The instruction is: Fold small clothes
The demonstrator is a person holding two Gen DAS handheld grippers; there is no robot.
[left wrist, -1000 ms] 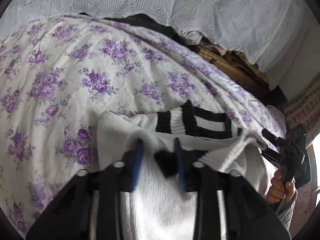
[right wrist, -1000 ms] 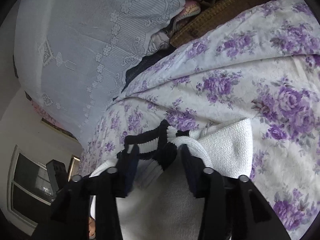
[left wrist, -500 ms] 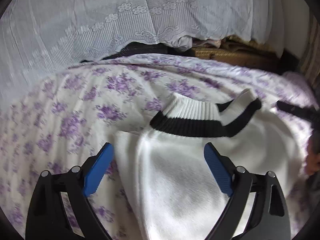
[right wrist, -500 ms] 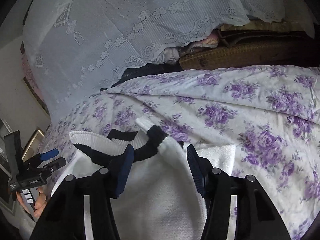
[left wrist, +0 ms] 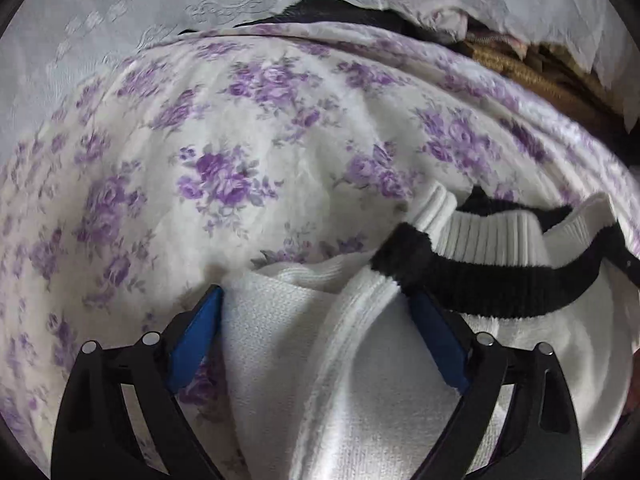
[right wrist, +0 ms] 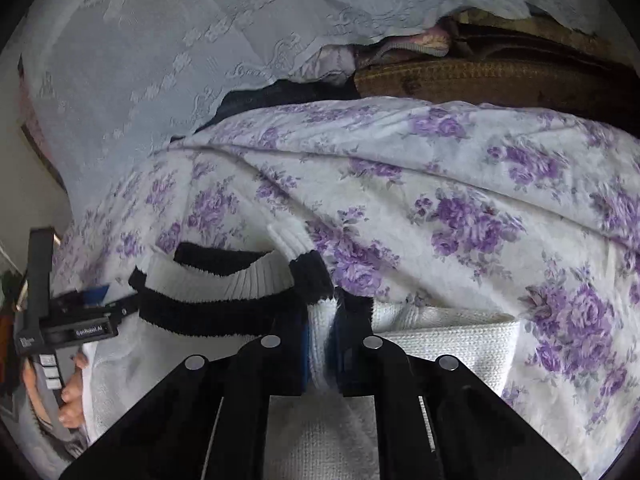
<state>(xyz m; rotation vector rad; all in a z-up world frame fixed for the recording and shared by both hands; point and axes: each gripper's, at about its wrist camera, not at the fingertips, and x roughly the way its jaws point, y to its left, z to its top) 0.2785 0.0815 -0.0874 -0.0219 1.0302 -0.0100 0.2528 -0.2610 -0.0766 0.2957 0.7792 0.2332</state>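
Note:
A white knit sweater [left wrist: 340, 380] with a black-and-white ribbed collar [left wrist: 492, 280] lies on the flowered bedspread [left wrist: 224, 176]. My left gripper [left wrist: 314, 296] straddles a folded edge of the sweater left of the collar. Its jaws stand wide and are closing, with the white knit between the blue pads [left wrist: 196, 340], unpinched. In the right wrist view my right gripper [right wrist: 322, 320] is shut on a ridge of the white sweater [right wrist: 448, 340] just right of the collar [right wrist: 224, 280]. The left gripper [right wrist: 80, 316] and a person's hand [right wrist: 72, 396] show at that view's left edge.
White lace cloth [right wrist: 180, 60] hangs along the far side of the bed. A brown woven piece [right wrist: 480, 76] and bundled dark and pink fabric [right wrist: 280, 92] sit behind the bedspread [right wrist: 460, 184]. Bare bedspread stretches left of and beyond the sweater.
My left gripper let go of the sweater, spread wide and dropped onto its left folded edge. My right gripper went from partly spread to shut on the knit beside the collar.

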